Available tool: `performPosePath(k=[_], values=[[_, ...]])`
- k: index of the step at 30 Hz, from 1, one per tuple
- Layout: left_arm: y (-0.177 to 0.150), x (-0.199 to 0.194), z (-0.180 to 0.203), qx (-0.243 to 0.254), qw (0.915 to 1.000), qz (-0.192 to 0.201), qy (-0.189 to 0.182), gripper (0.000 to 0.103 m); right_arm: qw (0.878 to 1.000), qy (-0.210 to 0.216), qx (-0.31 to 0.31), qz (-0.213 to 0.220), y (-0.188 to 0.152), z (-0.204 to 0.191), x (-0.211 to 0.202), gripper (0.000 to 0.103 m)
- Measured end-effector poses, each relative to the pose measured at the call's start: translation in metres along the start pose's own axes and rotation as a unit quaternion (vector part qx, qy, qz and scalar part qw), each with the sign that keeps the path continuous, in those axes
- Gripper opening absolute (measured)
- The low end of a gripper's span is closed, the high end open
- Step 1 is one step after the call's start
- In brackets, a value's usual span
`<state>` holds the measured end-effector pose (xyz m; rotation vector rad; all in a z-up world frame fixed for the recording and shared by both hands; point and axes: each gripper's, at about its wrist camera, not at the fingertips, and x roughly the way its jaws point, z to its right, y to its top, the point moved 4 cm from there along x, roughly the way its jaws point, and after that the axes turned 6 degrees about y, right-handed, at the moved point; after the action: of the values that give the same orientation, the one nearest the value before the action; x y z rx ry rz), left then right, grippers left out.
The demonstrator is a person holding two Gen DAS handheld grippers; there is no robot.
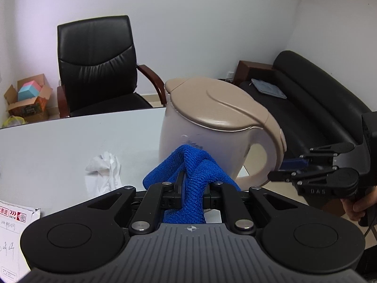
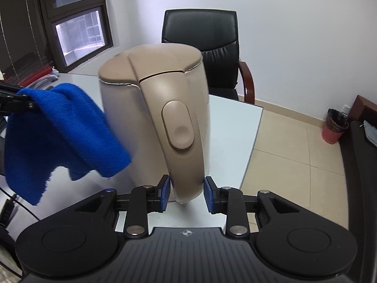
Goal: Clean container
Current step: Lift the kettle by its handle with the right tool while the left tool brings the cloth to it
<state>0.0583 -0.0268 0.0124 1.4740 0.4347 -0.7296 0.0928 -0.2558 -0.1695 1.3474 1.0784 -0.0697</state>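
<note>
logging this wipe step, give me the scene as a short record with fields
container: beige electric kettle, lid closed, upright on the white table
left gripper: shut on a blue microfibre cloth
cloth position: against the kettle's side wall, by the printed logo
right gripper: blue pads on either side of the kettle handle, near its lower end
also on table: crumpled white tissue, printed envelope
background: black office chair, black sofa
</note>
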Motion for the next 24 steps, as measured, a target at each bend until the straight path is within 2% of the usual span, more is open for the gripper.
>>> performPosePath(k=[7,13,18,24], values=[[0.009,-0.003,0.005,0.023,0.9996,0.011,-0.008,0.012,1.000,0.010,0.000,0.011,-0.001,-0.027,-0.009,0.031],[0.038,-0.008,0.005,0.029,0.9992,0.028,-0.003,0.012,1.000,-0.006,-0.008,0.003,0.006,-0.033,-0.011,0.031],[0.063,-0.013,0.008,0.043,0.9976,0.053,-0.005,0.012,1.000,-0.017,0.000,0.022,0.015,-0.040,-0.015,0.039],[0.080,-0.003,0.017,0.065,0.9961,0.058,-0.013,0.012,0.998,-0.033,0.024,0.039,0.021,-0.041,-0.011,0.040]])
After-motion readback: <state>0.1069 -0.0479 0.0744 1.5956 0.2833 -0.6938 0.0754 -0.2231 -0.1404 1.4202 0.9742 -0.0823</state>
